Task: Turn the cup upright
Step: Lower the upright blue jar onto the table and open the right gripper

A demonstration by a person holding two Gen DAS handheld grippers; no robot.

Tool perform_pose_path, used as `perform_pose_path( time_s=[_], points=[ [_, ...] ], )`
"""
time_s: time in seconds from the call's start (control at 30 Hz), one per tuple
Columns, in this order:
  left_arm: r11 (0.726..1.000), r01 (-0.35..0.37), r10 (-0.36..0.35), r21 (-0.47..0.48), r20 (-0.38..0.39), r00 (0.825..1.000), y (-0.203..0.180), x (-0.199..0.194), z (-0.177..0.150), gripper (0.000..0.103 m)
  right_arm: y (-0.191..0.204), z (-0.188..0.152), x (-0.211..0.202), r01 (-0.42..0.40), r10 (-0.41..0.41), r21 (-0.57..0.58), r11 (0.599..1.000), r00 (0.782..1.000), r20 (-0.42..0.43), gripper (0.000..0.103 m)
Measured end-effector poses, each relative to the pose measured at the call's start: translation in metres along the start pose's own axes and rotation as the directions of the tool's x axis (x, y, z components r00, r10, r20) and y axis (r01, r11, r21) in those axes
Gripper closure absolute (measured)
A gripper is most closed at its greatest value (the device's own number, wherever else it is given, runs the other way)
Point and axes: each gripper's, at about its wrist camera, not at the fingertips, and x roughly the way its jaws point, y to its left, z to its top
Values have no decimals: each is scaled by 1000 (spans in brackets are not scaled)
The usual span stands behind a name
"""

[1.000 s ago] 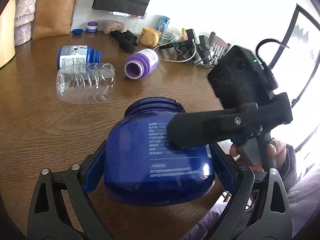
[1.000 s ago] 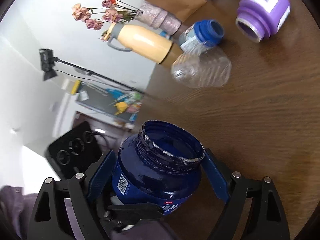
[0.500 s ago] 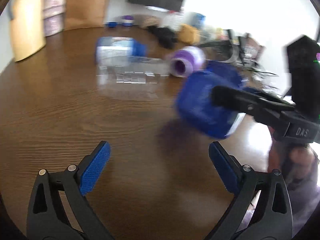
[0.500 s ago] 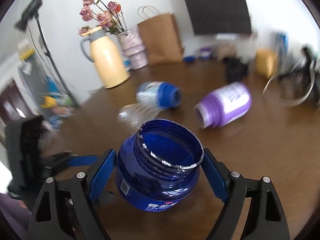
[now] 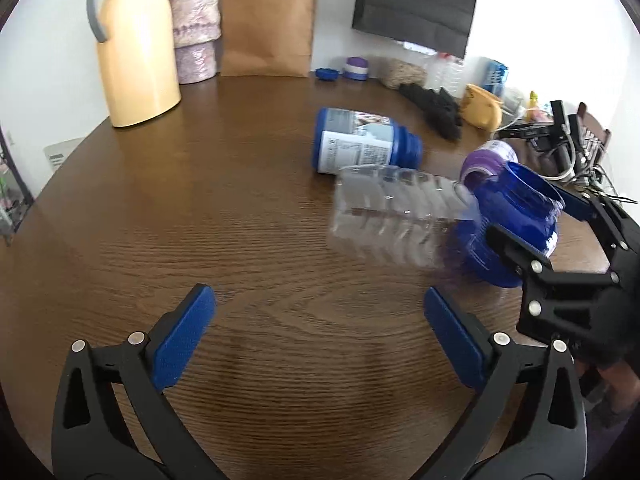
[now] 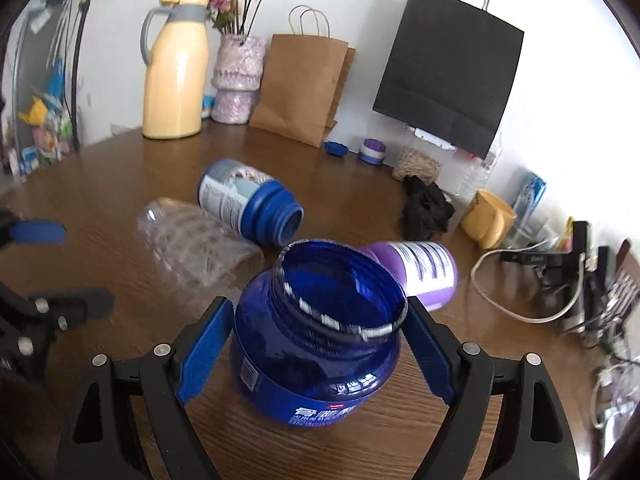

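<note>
A dark blue plastic jar (image 6: 316, 344), the cup of the task, sits mouth-up between the two blue pads of the right tongs (image 6: 316, 344), which are clenched on its sides just above a round wooden table (image 5: 200, 220). In the left wrist view the same jar (image 5: 516, 220) appears at the right edge, tilted slightly, gripped by the right tongs (image 5: 532, 232). The left tongs (image 5: 318, 328) are released, pads spread wide with only bare wood between them. Behind the jar three other containers lie on their sides: a clear crumpled bottle (image 6: 188, 240), a blue-capped bottle with a white label (image 6: 248, 202), and a purple bottle (image 6: 424, 272) just beside the jar. At the far edge stand a cream thermos jug (image 6: 176, 76) and a brown paper bag (image 6: 300, 88).
</note>
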Motion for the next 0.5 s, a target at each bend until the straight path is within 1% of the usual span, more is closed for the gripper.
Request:
perform_pose_path(
  time_s=[0.07, 0.13, 0.23, 0.27, 0.33, 0.4, 0.5],
  points=[
    [1000, 10, -10, -8, -13, 1000, 3, 0, -2, 0, 3, -3, 2, 14, -14, -7, 1000, 1000, -10, 13],
    [1000, 14, -14, -5, -17, 1000, 2, -2, -3, 0, 1, -3, -1, 3, -3, 8, 1000, 1000, -14, 13],
    [1000, -1, 1, -6, -24, 1000, 2, -12, -7, 0, -10, -3, -8, -72, 73, 101, 992, 997, -12, 13],
    [1000, 2, -2, -10, -29, 1000, 3, -18, -9, 0, -15, -4, -12, -106, 108, 138, 985, 994, -9, 13],
    [1000, 10, -11, -20, -29, 1000, 5, -28, -13, 0, -22, -6, -23, -147, 150, 198, 969, 989, 2, 13],
    [1000, 6, -6, -28, -23, 1000, 7, -41, -16, 0, -26, -8, -36, -166, 169, 235, 958, 986, 10, 13],
    [999, -26, 26, -29, -3, 1000, 8, -61, -21, 0, -28, -11, -56, -173, 174, 260, 950, 985, 21, 13]
  ],
)
